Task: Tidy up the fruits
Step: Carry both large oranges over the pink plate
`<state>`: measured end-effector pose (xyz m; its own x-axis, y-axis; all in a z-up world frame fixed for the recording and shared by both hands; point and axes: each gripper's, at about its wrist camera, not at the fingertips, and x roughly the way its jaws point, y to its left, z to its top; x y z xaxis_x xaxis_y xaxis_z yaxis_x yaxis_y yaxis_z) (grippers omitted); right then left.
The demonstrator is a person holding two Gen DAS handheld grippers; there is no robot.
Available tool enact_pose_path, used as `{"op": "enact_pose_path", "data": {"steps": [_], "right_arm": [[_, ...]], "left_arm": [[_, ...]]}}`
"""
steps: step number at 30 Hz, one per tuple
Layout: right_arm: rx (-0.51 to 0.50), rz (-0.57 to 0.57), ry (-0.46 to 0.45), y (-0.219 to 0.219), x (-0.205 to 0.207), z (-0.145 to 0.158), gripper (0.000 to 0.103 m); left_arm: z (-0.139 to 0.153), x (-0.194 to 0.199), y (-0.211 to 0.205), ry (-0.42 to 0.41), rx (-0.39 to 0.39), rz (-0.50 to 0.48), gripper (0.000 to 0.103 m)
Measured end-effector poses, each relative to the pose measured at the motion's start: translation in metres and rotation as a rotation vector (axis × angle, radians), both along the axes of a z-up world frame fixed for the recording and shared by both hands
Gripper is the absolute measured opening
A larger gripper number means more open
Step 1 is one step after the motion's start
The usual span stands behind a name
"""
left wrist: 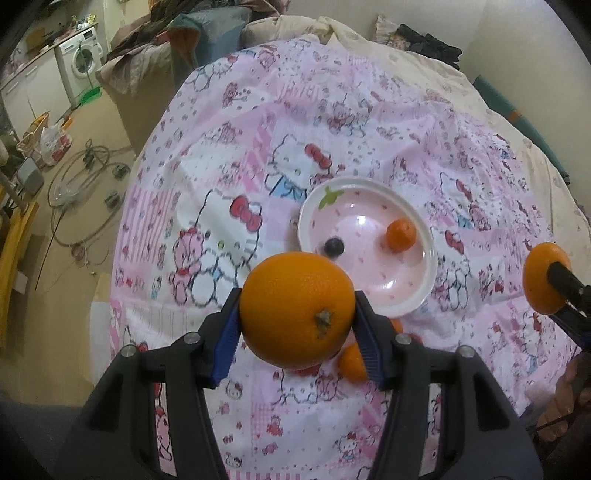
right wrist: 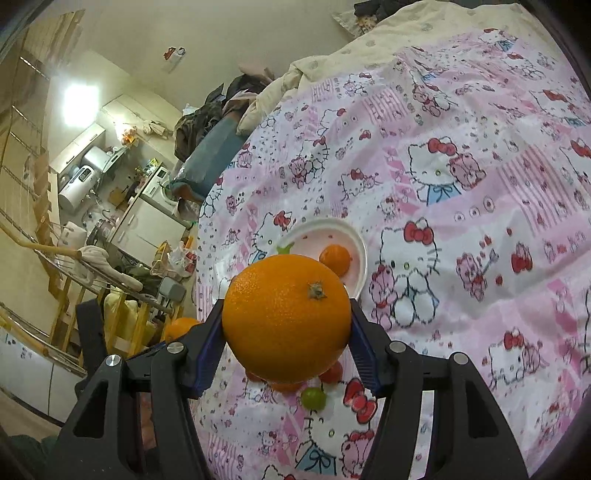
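Note:
My left gripper [left wrist: 297, 295] is shut on a large orange [left wrist: 295, 317], held above the pink cartoon-print bedsheet [left wrist: 229, 177]. Just beyond it sits a pink plate [left wrist: 304, 221] with a white rim, holding a small mandarin [left wrist: 401, 234] and a dark round berry [left wrist: 333, 246]. My right gripper [right wrist: 286, 306] is shut on a second large orange [right wrist: 286, 317], which also shows at the right edge of the left wrist view as an orange [left wrist: 543, 284]. The plate [right wrist: 360, 243] and its mandarin [right wrist: 335, 260] lie past that orange.
Loose on the sheet under the grippers are a small mandarin [left wrist: 351, 363], a green grape [right wrist: 313, 398] and a red cherry tomato [right wrist: 331, 373]. The bed's edge drops to a cluttered floor [left wrist: 74, 192] on the left. Bedding and clothes [left wrist: 207, 26] are piled at the far end.

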<state>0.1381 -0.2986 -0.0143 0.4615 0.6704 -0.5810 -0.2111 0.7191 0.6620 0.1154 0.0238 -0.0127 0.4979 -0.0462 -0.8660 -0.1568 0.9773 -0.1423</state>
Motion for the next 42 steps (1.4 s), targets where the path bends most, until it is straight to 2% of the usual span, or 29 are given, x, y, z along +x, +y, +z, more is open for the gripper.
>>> {"op": "enact_pose_path", "data": {"steps": [11,17,24,27,31,37,42], "right_arm": [[-0.048,0.051,0.033,0.021,0.045,-0.014,0.063],[-0.099,0.105,0.092,0.037,0.072,-0.039,0.063],[-0.271,0.223,0.175,0.076,0.104,-0.082,0.063],[-0.283,0.263,0.216,0.083,0.11,-0.099,0.063],[-0.328,0.303,0.211,0.095,0.115,-0.106,0.063],[-0.311,0.3,0.154,0.099,0.129,-0.099,0.064],[-0.283,0.311,0.195,0.098,0.131,-0.101,0.064]], "left_arm": [[-0.002,0.053,-0.012,-0.009,0.005,-0.052,0.053],[-0.025,0.083,-0.025,0.046,-0.016,-0.085,0.053],[-0.054,0.116,-0.038,0.103,-0.011,-0.129,0.053],[-0.065,0.126,-0.036,0.13,-0.015,-0.126,0.053],[-0.077,0.136,-0.035,0.158,-0.016,-0.143,0.053],[-0.081,0.147,-0.034,0.135,-0.029,-0.153,0.053],[-0.081,0.15,-0.034,0.142,-0.04,-0.143,0.054]]}}
